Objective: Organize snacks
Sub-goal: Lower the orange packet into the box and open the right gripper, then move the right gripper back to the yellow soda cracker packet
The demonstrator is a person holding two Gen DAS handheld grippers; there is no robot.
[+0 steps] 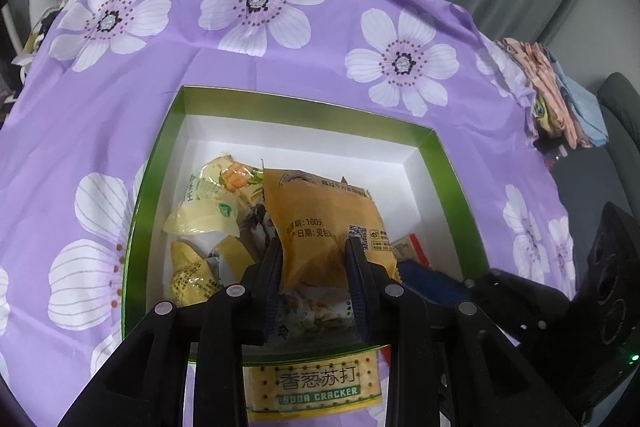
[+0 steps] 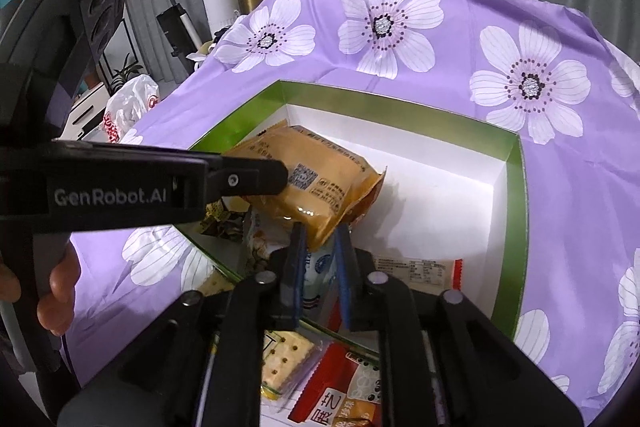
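The left tongs (image 1: 314,247) are closed on the orange snack packet (image 1: 328,219), their pads pinching its near end from both sides, and they hold it tilted over the green box (image 1: 452,163). The right tongs (image 2: 320,239) stand a little apart, with a lower corner of the same packet (image 2: 316,183) between their pads; whether both pads press on it I cannot tell, and I judge the grip loose at best.

The packet looks light and puffy, a sealed film pillow with air in it. It should give under the pads and crinkle instead of holding its shape, and the glossy film may slip if pinched on the bulging middle. What is inside is probably brittle, so a hard squeeze across the body could crush it. The flat crimped seam at either end is the safer place to take hold.

Inside the box, below and left of the orange packet, lie yellow packets (image 1: 204,203), and a red-edged packet (image 2: 420,269) lies flat on the white floor near the near wall. Outside the box, against its near wall, sit a soda cracker pack (image 1: 316,387) and a red snack packet (image 2: 340,399). The box rests on a purple flowered cloth (image 1: 100,131) covering the counter.
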